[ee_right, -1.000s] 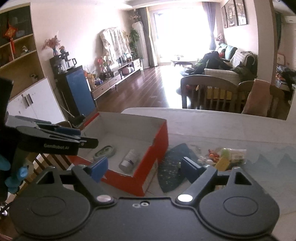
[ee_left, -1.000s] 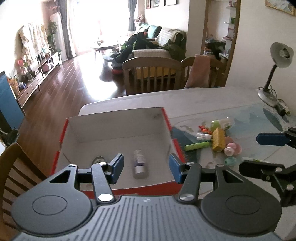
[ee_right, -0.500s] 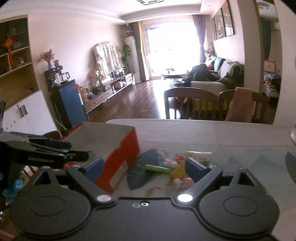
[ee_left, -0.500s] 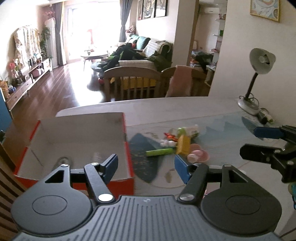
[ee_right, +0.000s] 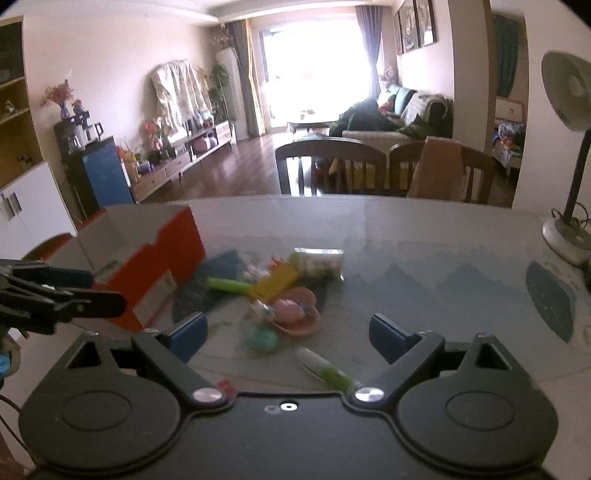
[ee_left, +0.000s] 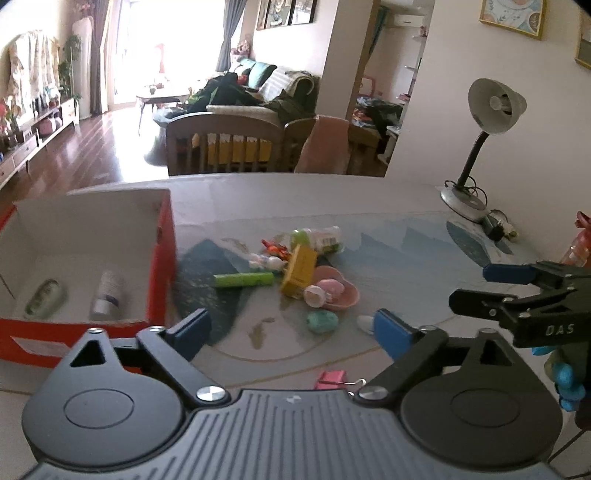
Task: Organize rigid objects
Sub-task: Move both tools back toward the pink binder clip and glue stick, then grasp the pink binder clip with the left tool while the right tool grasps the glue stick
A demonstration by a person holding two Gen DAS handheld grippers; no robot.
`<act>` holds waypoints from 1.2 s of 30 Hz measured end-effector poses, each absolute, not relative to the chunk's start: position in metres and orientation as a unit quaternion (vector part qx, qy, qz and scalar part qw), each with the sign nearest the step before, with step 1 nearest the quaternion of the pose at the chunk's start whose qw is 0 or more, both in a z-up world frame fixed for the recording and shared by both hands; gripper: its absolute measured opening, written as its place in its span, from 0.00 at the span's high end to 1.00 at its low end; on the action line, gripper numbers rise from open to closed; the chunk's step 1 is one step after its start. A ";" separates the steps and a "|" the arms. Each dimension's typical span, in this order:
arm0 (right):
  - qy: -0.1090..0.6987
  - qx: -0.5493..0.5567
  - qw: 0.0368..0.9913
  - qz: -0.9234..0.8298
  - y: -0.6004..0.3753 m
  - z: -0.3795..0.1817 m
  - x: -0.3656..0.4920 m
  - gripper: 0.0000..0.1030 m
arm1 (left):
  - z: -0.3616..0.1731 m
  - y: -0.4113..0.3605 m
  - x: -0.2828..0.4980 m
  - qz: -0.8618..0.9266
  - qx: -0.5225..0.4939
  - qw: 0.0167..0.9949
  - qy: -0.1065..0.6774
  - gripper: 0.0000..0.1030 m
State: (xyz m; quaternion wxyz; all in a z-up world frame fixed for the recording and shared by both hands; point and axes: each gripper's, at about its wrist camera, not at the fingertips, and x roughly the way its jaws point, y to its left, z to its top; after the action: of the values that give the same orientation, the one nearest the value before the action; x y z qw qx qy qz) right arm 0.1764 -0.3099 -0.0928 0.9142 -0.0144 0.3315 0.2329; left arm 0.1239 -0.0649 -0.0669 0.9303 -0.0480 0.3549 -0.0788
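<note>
You've got a lamp (ee_left: 491, 110) standing at the desk's (ee_left: 369, 195) far right corner, two chairs (ee_left: 221, 144) behind its far edge, a sofa (ee_left: 266, 74) beyond them, framed pictures (ee_left: 511, 14) on the wall.

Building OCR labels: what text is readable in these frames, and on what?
"DAS": right gripper, on its black body, left wrist view.
Clear bottle label: blurred, unreadable.
Red box stickers: unreadable.
Yellow box: no legible print.
Nothing else readable.

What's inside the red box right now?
The red box holds two small bottles lying flat: a greenish one and a white one. Its near wall hides the nearest strip of floor.
</note>
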 end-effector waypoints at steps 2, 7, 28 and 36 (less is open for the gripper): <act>0.341 -0.021 0.909 0.238 -0.316 -0.103 0.182 0.11 | -0.074 -0.071 0.125 -0.080 -0.051 0.930 0.356 0.01; 0.362 -0.028 0.896 0.257 -0.329 -0.127 0.197 0.12 | -0.094 -0.083 0.129 -0.071 -0.058 0.926 0.367 0.00; 0.435 -0.086 0.854 0.272 -0.335 -0.204 0.245 0.28 | -0.184 -0.125 0.154 -0.063 -0.056 0.894 0.440 0.01; 0.428 -0.092 0.854 0.280 -0.332 -0.206 0.247 0.29 | -0.193 -0.125 0.158 -0.061 -0.048 0.889 0.451 0.10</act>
State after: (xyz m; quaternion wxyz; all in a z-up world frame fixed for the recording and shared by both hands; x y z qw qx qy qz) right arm 0.2475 -0.3324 -0.2063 0.8544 -0.0925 0.4280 0.2798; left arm 0.1579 -0.1246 -0.1931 0.8889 -0.0479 0.4514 -0.0613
